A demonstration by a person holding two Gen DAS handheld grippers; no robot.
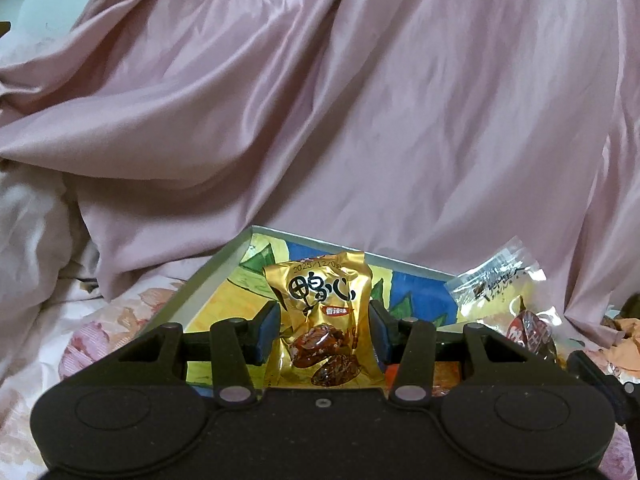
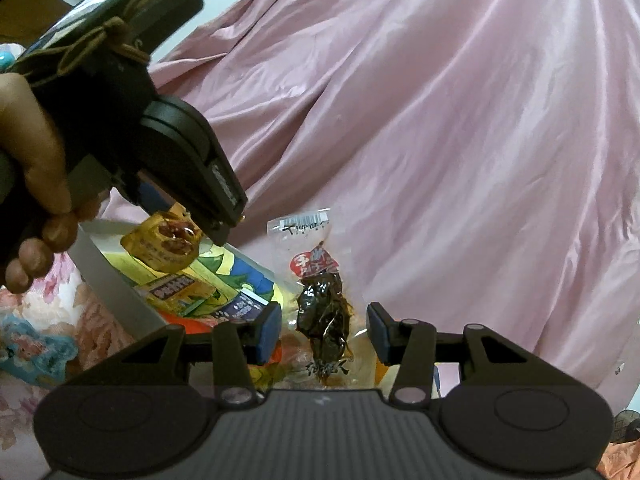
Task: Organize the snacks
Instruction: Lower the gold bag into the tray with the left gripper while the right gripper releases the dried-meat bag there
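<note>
pink quilt (image 1: 360, 100) walls far side, tray (image 1: 208, 280) open above — left claw (image 2: 192, 216) overhead

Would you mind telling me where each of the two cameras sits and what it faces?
Left wrist: rides on the left gripper, looking along its blue-padded fingers at the gold snack packet they hold above the colourful box; only the gripper shows.
Right wrist: rides on the right gripper, facing a clear packet of dark snack between its fingers; the person's left hand shows too.
Shared: gold packet, clear packet, box, pink satin cloth.
</note>
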